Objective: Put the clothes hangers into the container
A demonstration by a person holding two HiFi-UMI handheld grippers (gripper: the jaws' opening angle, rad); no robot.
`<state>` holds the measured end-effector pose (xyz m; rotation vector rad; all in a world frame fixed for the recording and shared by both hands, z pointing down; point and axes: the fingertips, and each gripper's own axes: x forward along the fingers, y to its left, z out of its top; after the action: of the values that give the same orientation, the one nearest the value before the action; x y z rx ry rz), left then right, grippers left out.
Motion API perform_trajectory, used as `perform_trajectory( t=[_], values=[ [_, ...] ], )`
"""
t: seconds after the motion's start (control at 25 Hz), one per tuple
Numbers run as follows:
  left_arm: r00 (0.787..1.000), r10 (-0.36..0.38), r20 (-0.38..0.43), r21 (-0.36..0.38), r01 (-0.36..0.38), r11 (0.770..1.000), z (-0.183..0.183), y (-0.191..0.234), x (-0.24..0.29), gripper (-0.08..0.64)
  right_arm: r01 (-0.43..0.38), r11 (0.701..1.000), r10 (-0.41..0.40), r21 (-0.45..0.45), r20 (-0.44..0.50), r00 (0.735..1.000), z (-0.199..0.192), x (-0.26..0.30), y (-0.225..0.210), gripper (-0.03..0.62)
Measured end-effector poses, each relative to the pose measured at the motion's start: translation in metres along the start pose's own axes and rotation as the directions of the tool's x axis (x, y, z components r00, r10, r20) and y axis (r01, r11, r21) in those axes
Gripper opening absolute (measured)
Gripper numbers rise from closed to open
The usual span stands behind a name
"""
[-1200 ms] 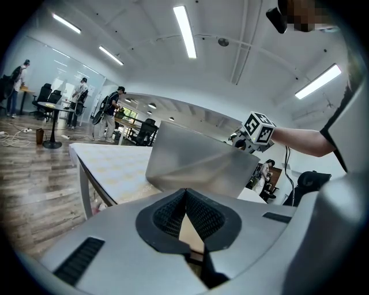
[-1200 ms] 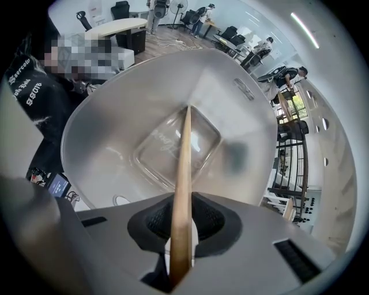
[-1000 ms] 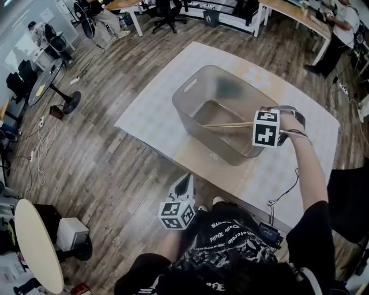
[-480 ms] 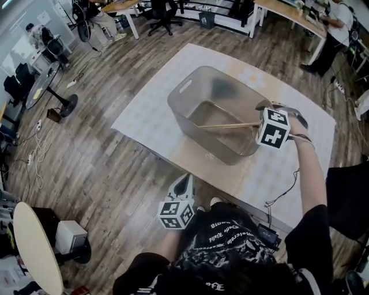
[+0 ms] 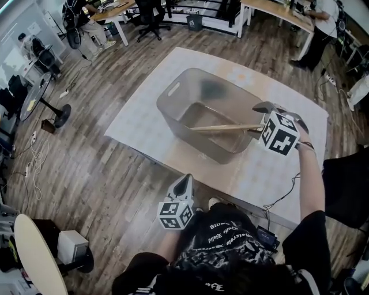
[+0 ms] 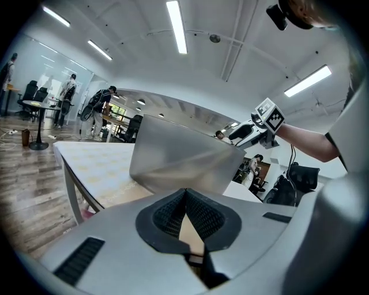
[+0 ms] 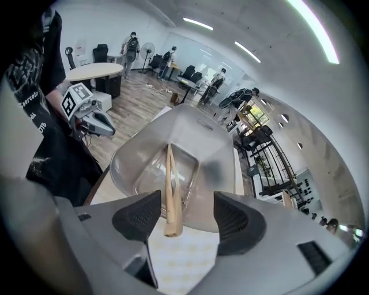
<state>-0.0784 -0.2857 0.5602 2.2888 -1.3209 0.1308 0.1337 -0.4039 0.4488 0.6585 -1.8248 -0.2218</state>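
A translucent grey container [image 5: 173,92] stands on the pale patterned table [image 5: 144,109]. A wooden clothes hanger [image 5: 222,127] lies inside it, one end propped on the near right rim. My right gripper [image 5: 258,118] hovers at that rim with its jaws opening. In the right gripper view the hanger [image 7: 169,184] runs between the spread pads [image 7: 138,216] without touching them, above the container [image 7: 190,124]. My left gripper [image 5: 184,181] hangs low by the person's lap, off the table's near edge, shut and empty [image 6: 185,193], facing the container [image 6: 179,155].
Wood floor surrounds the table. A round white table [image 5: 37,248] stands at the lower left, and a fan stand [image 5: 55,109] at the left. Office chairs and desks [image 5: 150,8] line the far side, with people near them. A cable [image 5: 282,196] trails over the table's near right edge.
My right gripper's jaws have spread and let go of the hanger, whose end now rests on the rim. The left gripper has stayed in place.
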Motion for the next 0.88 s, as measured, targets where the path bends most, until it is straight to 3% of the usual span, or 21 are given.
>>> perform_trajectory(
  t=[0.16,0.44,0.6,0.88],
  values=[
    [1.0,-0.028,-0.011,0.013,0.028,1.0,0.003,-0.011,0.004,0.02,0.007,0.993,-0.023,0.122,0.135,0.991,0.002,-0.024,0.0,0.291],
    [0.996,-0.083,-0.04,0.079,0.086,0.993,-0.003,-0.029,0.005,0.02,0.054,0.962,-0.142,0.269,0.32,0.937,-0.009,-0.055,0.028,0.29],
    [0.991,-0.128,-0.026,0.108,0.13,0.986,0.003,-0.042,0.002,0.02,0.103,0.909,-0.268,0.403,0.377,0.886,-0.019,-0.067,0.047,0.279],
    [0.98,-0.198,0.026,0.154,0.192,0.969,0.017,-0.067,0.005,0.02,0.101,0.794,-0.405,0.599,0.399,0.822,-0.039,-0.054,0.084,0.276]
  ],
)
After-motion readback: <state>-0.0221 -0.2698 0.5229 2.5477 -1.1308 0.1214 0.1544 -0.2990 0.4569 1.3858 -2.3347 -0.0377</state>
